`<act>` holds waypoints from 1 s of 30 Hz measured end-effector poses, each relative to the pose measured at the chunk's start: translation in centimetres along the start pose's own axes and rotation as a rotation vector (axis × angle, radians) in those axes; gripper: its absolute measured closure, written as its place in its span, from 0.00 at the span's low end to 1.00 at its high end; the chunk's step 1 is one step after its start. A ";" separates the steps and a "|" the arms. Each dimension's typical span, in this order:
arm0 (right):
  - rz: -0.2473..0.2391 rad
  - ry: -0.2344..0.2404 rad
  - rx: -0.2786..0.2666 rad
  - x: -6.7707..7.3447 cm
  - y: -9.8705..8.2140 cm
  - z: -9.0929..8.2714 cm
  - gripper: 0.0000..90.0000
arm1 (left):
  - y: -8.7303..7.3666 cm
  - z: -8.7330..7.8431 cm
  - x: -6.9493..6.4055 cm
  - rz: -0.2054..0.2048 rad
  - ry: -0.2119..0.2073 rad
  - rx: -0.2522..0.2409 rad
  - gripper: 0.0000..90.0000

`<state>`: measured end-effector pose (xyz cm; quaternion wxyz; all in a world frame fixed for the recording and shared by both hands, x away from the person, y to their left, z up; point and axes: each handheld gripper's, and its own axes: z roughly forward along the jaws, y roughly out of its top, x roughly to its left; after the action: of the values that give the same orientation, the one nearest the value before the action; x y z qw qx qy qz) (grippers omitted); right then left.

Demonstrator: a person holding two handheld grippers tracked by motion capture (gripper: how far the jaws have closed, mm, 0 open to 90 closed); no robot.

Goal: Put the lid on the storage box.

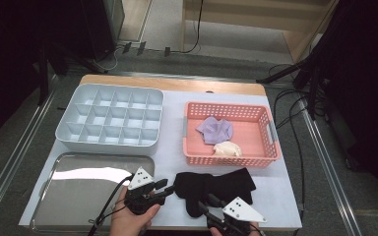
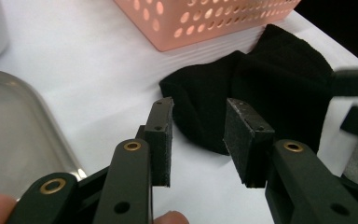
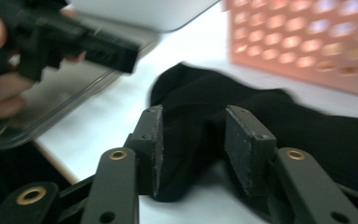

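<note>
A black sock (image 1: 216, 186) lies crumpled on the white table near its front edge, in front of the pink basket. My left gripper (image 1: 165, 189) is at the sock's left end and points right at it. In the left gripper view this gripper (image 2: 199, 105) is open, with the sock (image 2: 261, 84) just beyond its fingertips. My right gripper (image 1: 209, 203) comes in from the front edge at the sock's near end. In the right gripper view its jaws (image 3: 193, 112) straddle a fold of the sock (image 3: 200, 107) and stand apart, open.
The pink basket (image 1: 226, 105) at the right holds a purple cloth (image 1: 215, 130) and a cream one (image 1: 227, 149). A grey compartment box (image 1: 110, 87) stands at the back left. A shiny metal tray (image 1: 78, 196) lies at the front left, close to my left hand.
</note>
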<state>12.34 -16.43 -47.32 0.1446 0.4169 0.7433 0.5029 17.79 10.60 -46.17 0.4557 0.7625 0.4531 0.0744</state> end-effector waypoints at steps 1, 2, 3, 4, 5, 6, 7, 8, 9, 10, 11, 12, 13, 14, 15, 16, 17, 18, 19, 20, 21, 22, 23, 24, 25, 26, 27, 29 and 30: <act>-0.008 0.018 0.015 0.5 -0.1 0.4 0.67 | 0.0 -0.1 0.0 -0.001 -0.001 0.002 0.71; -0.011 0.028 0.027 0.7 -0.2 0.7 0.67 | 0.0 -0.1 0.1 -0.003 0.000 0.001 0.71; -0.021 0.040 0.038 1.1 -0.3 1.0 0.68 | 0.0 -0.1 0.1 -0.003 0.002 0.000 0.71; -0.029 0.046 0.052 1.3 -0.4 1.4 0.68 | 0.0 -0.1 0.1 -0.002 0.000 0.000 0.71; -0.035 0.054 0.064 1.5 -0.5 1.7 0.68 | 0.0 -0.2 0.1 -0.001 0.000 0.001 0.71; -0.037 0.059 0.076 1.7 -0.6 2.0 0.68 | 0.1 -0.2 0.1 0.000 0.000 0.001 0.71; -0.039 0.063 0.088 1.9 -0.8 2.3 0.67 | 0.1 -0.2 0.1 0.001 0.000 0.001 0.71; -0.041 0.069 0.102 2.1 -0.9 2.5 0.67 | 0.0 -0.2 0.1 0.002 0.000 0.002 0.71; -0.051 0.072 0.113 2.2 -1.1 2.8 0.67 | 0.0 -0.1 0.1 0.003 0.002 0.004 0.71; -0.059 0.073 0.129 2.5 -1.2 3.0 0.67 | 0.0 -0.1 0.1 0.002 0.004 0.005 0.71; -0.072 0.070 0.144 2.7 -1.4 3.2 0.67 | 0.0 -0.1 0.1 0.002 0.004 0.004 0.71; -0.084 0.066 0.146 2.9 -1.6 3.4 0.68 | 0.0 -0.1 0.1 0.000 0.002 0.003 0.71; -0.093 0.049 0.141 3.1 -1.7 3.5 0.71 | 0.0 -0.1 0.1 -0.001 0.003 0.003 0.71; -0.104 0.027 0.141 3.2 -1.7 3.6 0.77 | 0.0 -0.1 0.1 0.000 0.006 0.004 0.71; -0.114 0.005 0.139 3.3 -1.7 3.6 0.84 | 0.0 -0.2 0.2 0.001 0.006 0.002 0.71; -0.118 -0.011 0.139 3.3 -1.7 3.6 0.90 | 0.0 -0.2 0.2 0.000 0.005 0.001 0.71; -0.105 -0.018 0.138 3.1 -1.7 3.6 0.95 | 0.0 -0.2 0.2 -0.001 0.004 -0.001 0.71; -0.089 -0.012 0.141 2.9 -1.6 3.6 0.97 | 0.0 -0.2 0.2 -0.003 0.004 -0.003 0.71; -0.074 0.001 0.143 2.7 -1.5 3.7 0.97 | 0.1 -0.2 0.2 -0.007 0.004 -0.007 0.71; -0.069 0.005 0.145 2.6 -1.3 3.7 0.98 | 0.1 -0.3 0.2 -0.006 0.004 -0.009 0.72; -0.071 0.007 0.147 2.6 -1.2 3.8 0.98 | 0.1 -0.3 0.3 -0.007 0.008 -0.009 0.72; -0.075 0.007 0.143 2.7 -1.1 3.9 0.98 | 0.2 -0.3 0.3 -0.007 0.005 -0.010 0.72; -0.075 0.014 0.138 3.0 -0.9 4.1 0.98 | 0.2 -0.4 0.4 -0.011 0.009 -0.011 0.72; -0.082 0.014 0.128 3.2 -0.7 4.2 0.98 | 0.2 -0.4 0.5 -0.012 0.008 -0.012 0.72; -0.090 0.017 0.118 3.5 -0.4 4.4 0.98 | 0.2 -0.4 0.5 -0.014 0.010 -0.013 0.72; -0.086 0.022 0.106 3.8 -0.2 4.7 0.98 | 0.2 -0.5 0.6 -0.014 0.009 -0.010 0.72; -0.079 0.033 0.100 4.1 0.1 5.0 0.98 | 0.2 -0.5 0.7 -0.015 0.013 -0.014 0.72; -0.075 0.051 0.087 4.5 0.5 5.6 0.97 | 0.2 -0.5 0.8 -0.018 0.016 -0.014 0.72; -0.072 0.061 0.078 4.6 0.6 5.8 0.96 | 0.1 -0.5 0.8 -0.016 0.015 -0.013 0.72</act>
<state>13.49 -9.20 -48.42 0.1235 0.3796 0.7807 0.4807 18.08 11.48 -46.07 0.4578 0.7554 0.4620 0.0797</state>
